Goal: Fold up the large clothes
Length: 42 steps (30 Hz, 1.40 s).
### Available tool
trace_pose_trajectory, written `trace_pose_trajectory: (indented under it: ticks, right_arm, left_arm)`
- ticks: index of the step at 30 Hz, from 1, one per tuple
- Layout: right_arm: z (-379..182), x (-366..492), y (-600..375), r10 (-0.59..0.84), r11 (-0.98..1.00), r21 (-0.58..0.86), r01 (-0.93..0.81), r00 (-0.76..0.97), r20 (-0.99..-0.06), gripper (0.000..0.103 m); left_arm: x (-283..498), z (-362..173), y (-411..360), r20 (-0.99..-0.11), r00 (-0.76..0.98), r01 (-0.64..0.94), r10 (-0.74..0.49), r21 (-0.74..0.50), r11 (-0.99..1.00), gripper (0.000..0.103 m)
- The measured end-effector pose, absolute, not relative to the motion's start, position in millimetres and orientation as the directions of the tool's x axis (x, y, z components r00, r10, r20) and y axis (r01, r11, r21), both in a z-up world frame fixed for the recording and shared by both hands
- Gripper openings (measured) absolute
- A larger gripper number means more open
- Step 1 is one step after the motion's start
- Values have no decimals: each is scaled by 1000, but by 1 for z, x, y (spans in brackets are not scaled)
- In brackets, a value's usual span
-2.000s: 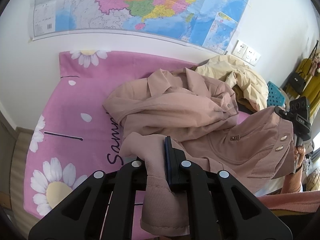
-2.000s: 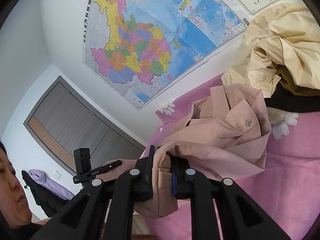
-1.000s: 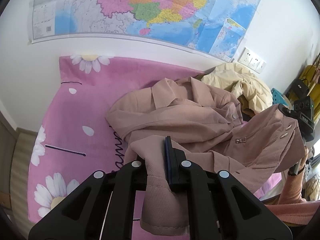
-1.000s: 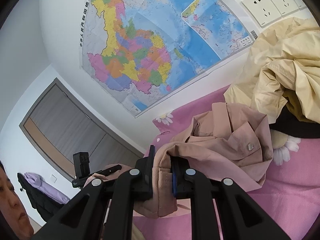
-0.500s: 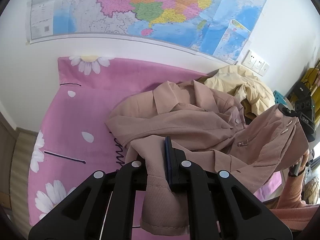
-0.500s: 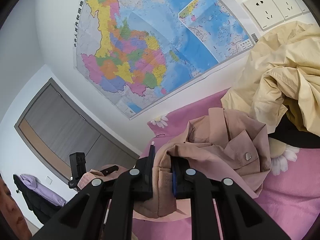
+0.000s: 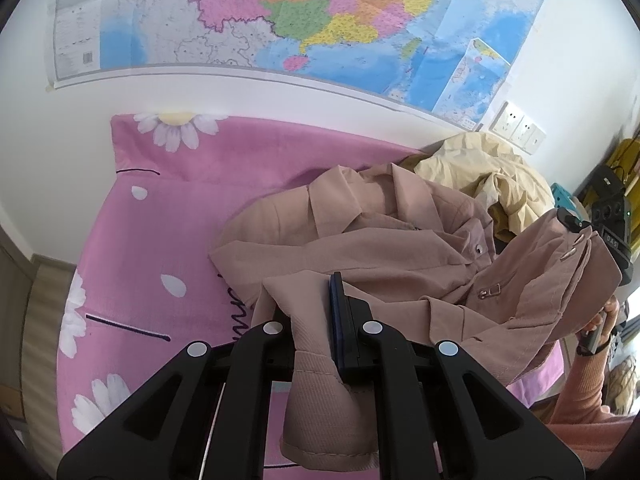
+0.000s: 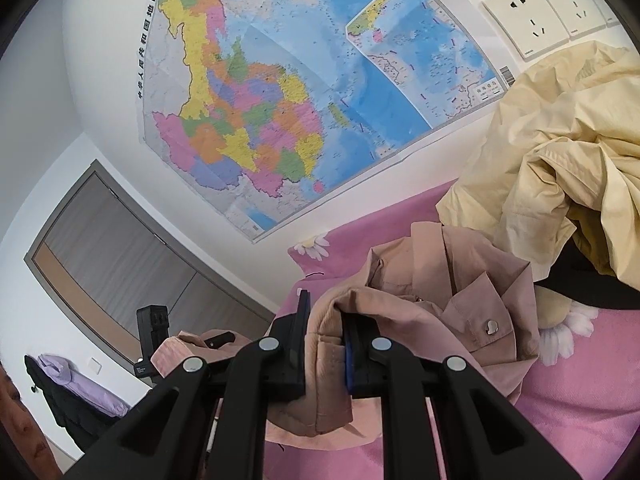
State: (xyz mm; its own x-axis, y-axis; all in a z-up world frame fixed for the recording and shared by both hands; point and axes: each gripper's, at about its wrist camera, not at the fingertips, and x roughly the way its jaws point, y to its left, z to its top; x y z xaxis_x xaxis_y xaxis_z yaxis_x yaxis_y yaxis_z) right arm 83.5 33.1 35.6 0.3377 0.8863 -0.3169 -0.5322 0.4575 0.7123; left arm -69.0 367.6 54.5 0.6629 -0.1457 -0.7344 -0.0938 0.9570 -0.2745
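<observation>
A dusty-pink jacket [image 7: 360, 240] lies crumpled on the pink daisy bedsheet [image 7: 160, 240], its collar toward the wall. My left gripper [image 7: 316, 316] is shut on the jacket's ribbed hem, which hangs down between the fingers. My right gripper [image 8: 324, 336] is shut on another part of the hem of the same jacket [image 8: 460, 304] and holds it lifted. In the left wrist view the right gripper shows at the far right [image 7: 612, 232], with jacket fabric stretched up to it.
A cream-yellow garment [image 8: 560, 168] is heaped at the back right against the wall, over something dark. A map [image 7: 280, 12] hangs on the wall, with sockets [image 8: 540, 12] beside it. The sheet [image 8: 560, 420] runs on at right. A door stands far left.
Both grippers have kept their hold and drawn back and up. The jacket's hem has lifted further and its body has slid slightly toward the wall.
</observation>
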Motion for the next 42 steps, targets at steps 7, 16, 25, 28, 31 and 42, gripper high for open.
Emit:
trace_pose_trajectory:
  ticks: [7, 16, 25, 28, 31, 42]
  right_arm:
    - [35, 92, 36, 880, 468, 714, -521, 343, -328, 13]
    - [32, 108, 39, 875, 478, 719, -504, 343, -342, 13]
    - [28, 118, 41, 867, 492, 722, -486, 343, -361, 13]
    - [27, 121, 42, 864, 498, 722, -480, 345, -367, 13]
    - [25, 124, 43, 862, 502, 724, -473, 345, -371, 13]
    - [25, 135, 47, 855, 513, 726, -458, 347, -386, 13]
  left_arm:
    - [-56, 54, 373, -744, 651, -105, -149, -283, 953, 9]
    - [-37, 52, 380, -758, 636, -120, -143, -281, 952, 9]
    - [-27, 52, 383, -769, 624, -123, -140, -273, 954, 9]
    - [-23, 51, 385, -773, 618, -127, -141, -275, 953, 9]
    - [-18, 50, 387, -776, 614, -131, -143, -279, 951, 9]
    - [-8, 51, 387, -784, 606, -132, -135, -266, 955, 9]
